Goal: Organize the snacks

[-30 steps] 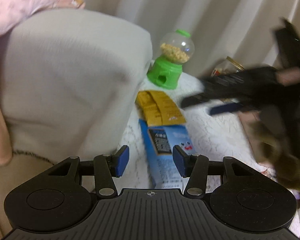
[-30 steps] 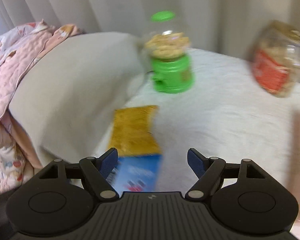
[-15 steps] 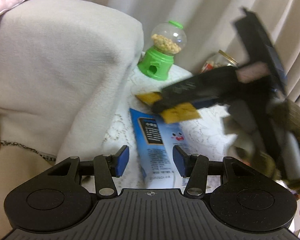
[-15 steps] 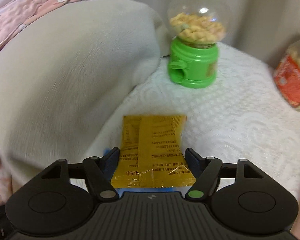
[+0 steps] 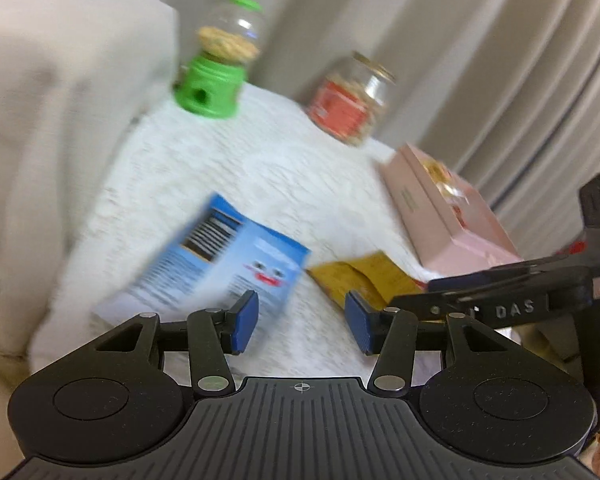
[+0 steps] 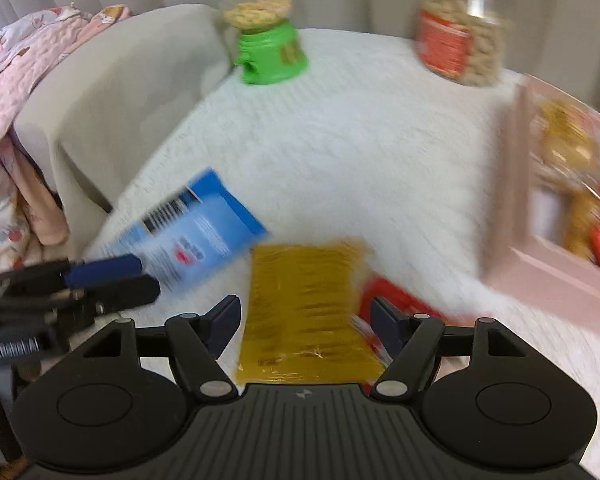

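Observation:
A blue snack packet (image 5: pixel 224 256) (image 6: pixel 196 232) lies on the white tablecloth. A yellow packet (image 6: pixel 304 308) (image 5: pixel 356 276) lies to its right. A red packet (image 6: pixel 384 300) sits beside the yellow one. My left gripper (image 5: pixel 300 320) is open and empty, just before the blue packet. My right gripper (image 6: pixel 304 320) is open, its fingers either side of the yellow packet's near end; contact is unclear. The right gripper shows in the left wrist view (image 5: pixel 500 288), and the left gripper in the right wrist view (image 6: pixel 80 280).
A green candy dispenser (image 5: pixel 216 80) (image 6: pixel 268 48) and a glass jar with a red label (image 5: pixel 348 104) (image 6: pixel 460 44) stand at the back. A pink box of snacks (image 5: pixel 444 208) (image 6: pixel 560 200) lies at the right. A grey cushioned armrest (image 6: pixel 112 92) borders the left.
Both views have swung to the right. The yellow packet now lies right of the blue one, dragged toward the near right with the right gripper. The blue packet has turned at an angle.

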`<action>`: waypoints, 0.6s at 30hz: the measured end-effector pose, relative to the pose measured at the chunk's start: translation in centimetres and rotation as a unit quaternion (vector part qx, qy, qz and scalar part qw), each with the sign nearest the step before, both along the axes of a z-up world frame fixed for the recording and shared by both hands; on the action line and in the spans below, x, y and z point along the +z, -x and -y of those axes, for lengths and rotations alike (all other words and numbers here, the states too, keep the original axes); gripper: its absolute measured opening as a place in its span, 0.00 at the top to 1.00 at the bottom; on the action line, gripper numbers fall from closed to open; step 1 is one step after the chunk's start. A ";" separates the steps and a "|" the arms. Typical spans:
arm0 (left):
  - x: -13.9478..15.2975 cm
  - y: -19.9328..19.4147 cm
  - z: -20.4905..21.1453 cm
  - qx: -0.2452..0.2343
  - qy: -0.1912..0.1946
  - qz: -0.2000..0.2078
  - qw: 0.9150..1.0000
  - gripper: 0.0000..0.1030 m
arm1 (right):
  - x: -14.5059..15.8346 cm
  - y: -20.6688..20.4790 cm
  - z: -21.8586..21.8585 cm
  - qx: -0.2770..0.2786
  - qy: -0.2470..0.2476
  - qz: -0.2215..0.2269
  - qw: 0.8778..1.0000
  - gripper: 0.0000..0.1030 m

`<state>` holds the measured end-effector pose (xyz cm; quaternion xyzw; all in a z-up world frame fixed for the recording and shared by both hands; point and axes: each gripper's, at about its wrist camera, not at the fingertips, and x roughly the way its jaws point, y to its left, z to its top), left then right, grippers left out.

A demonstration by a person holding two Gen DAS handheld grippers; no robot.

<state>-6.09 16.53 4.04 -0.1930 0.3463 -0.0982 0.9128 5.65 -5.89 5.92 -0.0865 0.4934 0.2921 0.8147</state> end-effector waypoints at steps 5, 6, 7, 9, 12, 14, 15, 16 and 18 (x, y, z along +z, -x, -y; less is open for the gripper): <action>-0.6 -1.2 3.1 -0.028 -0.017 -0.021 0.999 0.48 | -0.3 2.3 4.5 -0.039 0.010 0.046 0.998 0.26; -0.7 -1.5 3.5 -0.028 -0.020 -0.024 0.999 0.48 | -0.5 2.7 5.2 -0.046 0.016 0.055 0.997 0.25; -0.8 -1.8 3.9 -0.029 -0.024 -0.026 0.999 0.48 | -0.8 3.0 5.9 -0.052 0.024 0.065 0.996 0.25; -0.9 -2.5 4.5 -0.027 -0.028 -0.032 0.999 0.48 | -1.4 3.4 6.8 -0.068 0.051 0.090 0.992 0.25; -1.1 -4.2 5.0 -0.016 -0.019 -0.039 0.999 0.48 | -2.7 3.1 8.4 -0.108 0.094 0.111 0.983 0.25; -1.0 -5.6 5.3 -0.006 -0.017 -0.043 0.999 0.48 | -3.2 3.0 9.8 -0.129 0.079 0.104 0.983 0.25; -0.9 -6.1 5.6 -0.002 -0.021 -0.044 0.999 0.48 | -3.3 3.1 10.5 -0.138 0.063 0.098 0.984 0.25; -0.7 -6.6 5.9 0.001 -0.028 -0.043 0.999 0.48 | -3.3 3.2 11.1 -0.145 0.048 0.093 0.984 0.25; -0.3 -7.7 6.8 -0.002 -0.046 -0.040 0.998 0.48 | -3.7 3.7 11.9 -0.158 0.029 0.092 0.983 0.24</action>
